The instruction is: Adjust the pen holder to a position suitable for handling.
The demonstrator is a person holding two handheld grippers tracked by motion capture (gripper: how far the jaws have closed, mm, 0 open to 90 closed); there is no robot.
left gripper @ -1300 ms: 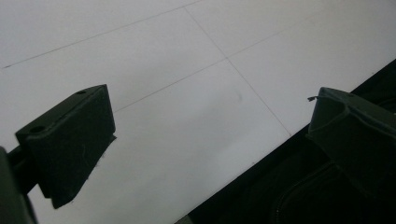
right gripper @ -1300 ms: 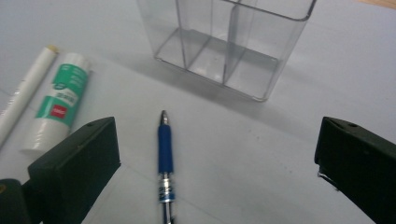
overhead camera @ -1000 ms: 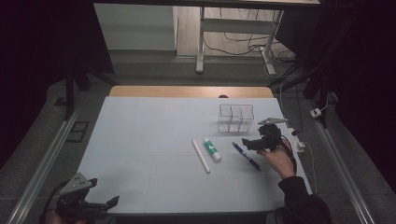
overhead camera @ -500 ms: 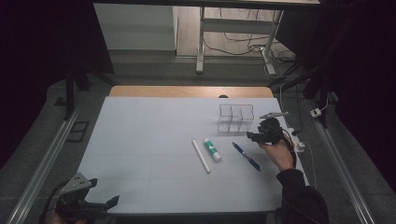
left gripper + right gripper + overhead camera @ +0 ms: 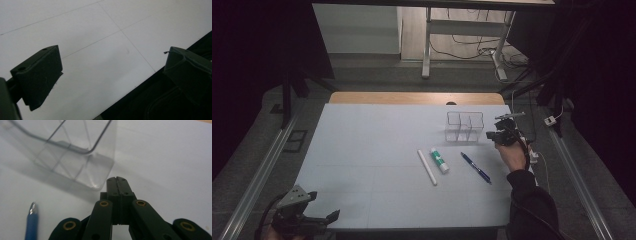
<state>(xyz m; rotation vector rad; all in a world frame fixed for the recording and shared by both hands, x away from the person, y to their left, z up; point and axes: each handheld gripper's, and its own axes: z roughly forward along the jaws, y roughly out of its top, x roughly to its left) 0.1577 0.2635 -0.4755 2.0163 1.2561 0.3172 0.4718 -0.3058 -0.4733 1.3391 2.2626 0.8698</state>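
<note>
A clear plastic organiser (image 5: 464, 127) with compartments stands on the white table (image 5: 372, 145) at the right. My right gripper (image 5: 490, 135) hovers just right of it, jaws pressed together with nothing between them; in the right gripper view the gripper (image 5: 117, 180) points at the organiser (image 5: 75, 157). A blue pen (image 5: 475, 167) lies in front of the organiser, its tip (image 5: 32, 220) also showing beside the jaws. A glue stick (image 5: 439, 160) and a white rod (image 5: 427, 167) lie left of the pen. My left gripper (image 5: 332, 216) is open at the table's near left corner, empty (image 5: 110, 67).
The table's front edge (image 5: 140, 82) runs under my left gripper. Metal rails (image 5: 257, 175) flank the table. A wooden strip (image 5: 412, 98) borders the far side, with a table leg and cables on the floor beyond.
My right gripper has moved away from the pen, farther up the table to the organiser's right side. The left gripper has stayed put.
</note>
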